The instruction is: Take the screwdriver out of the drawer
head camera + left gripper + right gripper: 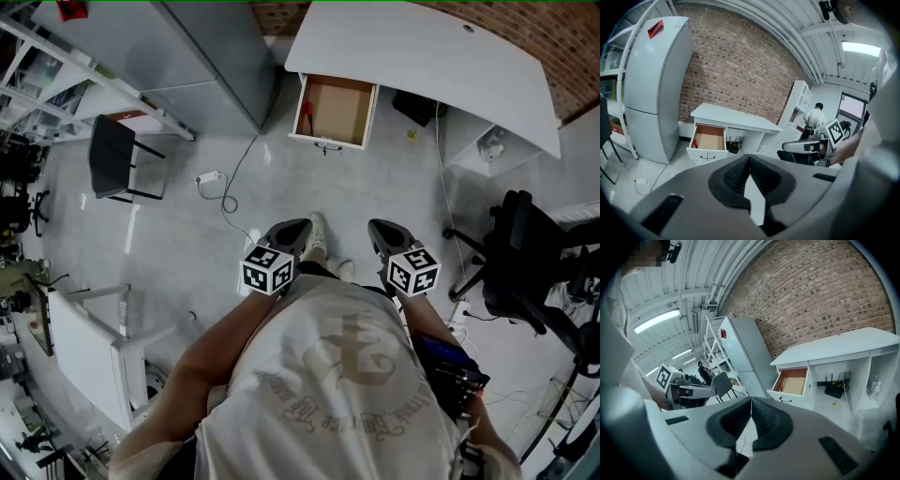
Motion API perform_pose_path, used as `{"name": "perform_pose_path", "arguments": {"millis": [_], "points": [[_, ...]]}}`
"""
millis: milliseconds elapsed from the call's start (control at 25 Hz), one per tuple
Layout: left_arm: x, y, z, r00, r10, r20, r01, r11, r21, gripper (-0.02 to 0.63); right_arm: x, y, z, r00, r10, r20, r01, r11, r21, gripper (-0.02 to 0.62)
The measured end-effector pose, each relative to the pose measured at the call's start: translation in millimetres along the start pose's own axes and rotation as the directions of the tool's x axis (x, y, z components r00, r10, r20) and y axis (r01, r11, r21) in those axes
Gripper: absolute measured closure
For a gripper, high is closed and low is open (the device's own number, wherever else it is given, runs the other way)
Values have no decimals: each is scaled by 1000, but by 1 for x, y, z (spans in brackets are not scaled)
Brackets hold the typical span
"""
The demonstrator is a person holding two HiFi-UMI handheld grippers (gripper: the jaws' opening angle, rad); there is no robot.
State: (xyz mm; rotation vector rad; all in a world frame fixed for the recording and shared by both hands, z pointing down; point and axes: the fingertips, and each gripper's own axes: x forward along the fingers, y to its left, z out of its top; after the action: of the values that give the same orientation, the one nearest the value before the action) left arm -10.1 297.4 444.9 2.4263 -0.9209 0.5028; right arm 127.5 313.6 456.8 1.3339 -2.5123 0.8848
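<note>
Your left gripper (296, 228) has its jaws brought together at the tips, with nothing between them. Your right gripper (380, 231) is likewise fully closed and empty. You hold both grippers side by side close to your body, well apart from the drawer (335, 110) and pointed toward it. The drawer stands pulled out from under the left end of the white tabletop (422, 52), and its brown bottom is exposed. The screwdriver (304, 112), identified by its red handle, lies inside the drawer against the drawer's left side wall; no gripper touches it. A grey refrigerator (202, 56) stands to the left of the drawer, and a black box (414, 106) sits in the bay to the right of the drawer. A white cable (225, 187) trails across the floor (375, 187) in front of the drawer, toward its left. A black chair (114, 157) stands further left of the drawer, beyond the cable.
</note>
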Motion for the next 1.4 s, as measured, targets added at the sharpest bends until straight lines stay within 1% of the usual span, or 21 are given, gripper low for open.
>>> {"name": "perform_pose_path", "arguments": {"millis": [200,480,800,1040,1400], "points": [[-6,6,0,1000,21,-2,-21,1000,-8,584,6,6,-2,1000,20,-11,-19,1000,8,572],[-13,14,-2,999,41,-1,-41,999,-24,584,17,6,-1,1000,19,-20,-18,1000,13,572],[-15,19,-2,999,44,10,-44,998,-37,584,23,11,-3,999,25,-44,-25,1000,5,572],[-19,25,-7,999,52,4,-52,997,-50,584,28,16,-2,998,33,-59,-34,999,-2,572],[-21,31,-4,999,54,-3,-54,997,-48,584,37,18,0,997,40,-70,-41,999,-2,572]]}}
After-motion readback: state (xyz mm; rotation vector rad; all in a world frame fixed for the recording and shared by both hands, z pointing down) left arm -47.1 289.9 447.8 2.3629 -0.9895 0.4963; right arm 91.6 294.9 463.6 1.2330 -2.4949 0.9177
